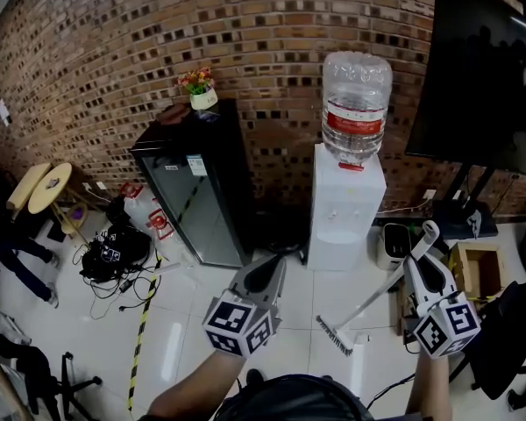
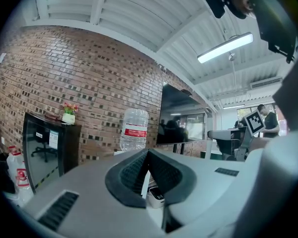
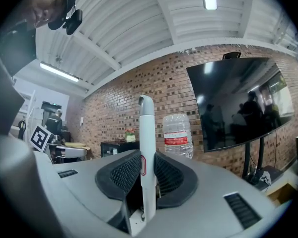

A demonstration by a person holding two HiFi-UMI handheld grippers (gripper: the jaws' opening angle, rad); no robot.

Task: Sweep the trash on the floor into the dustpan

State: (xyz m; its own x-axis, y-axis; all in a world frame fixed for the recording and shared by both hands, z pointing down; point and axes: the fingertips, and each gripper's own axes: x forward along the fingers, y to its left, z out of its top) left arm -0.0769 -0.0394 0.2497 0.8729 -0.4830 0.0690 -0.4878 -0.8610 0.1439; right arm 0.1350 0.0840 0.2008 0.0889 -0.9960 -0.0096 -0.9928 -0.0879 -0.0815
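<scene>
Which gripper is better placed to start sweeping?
Right. The right gripper is shut on the broom, whose head is down by the floor; the left gripper has its jaws together on nothing.

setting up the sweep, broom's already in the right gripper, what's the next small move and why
Probably open the left gripper, ready for a dustpan: its jaws are shut on nothing, while the right gripper clamps the broom handle, bristles down by the floor near the water dispenser. No dustpan shows in any view.
</scene>
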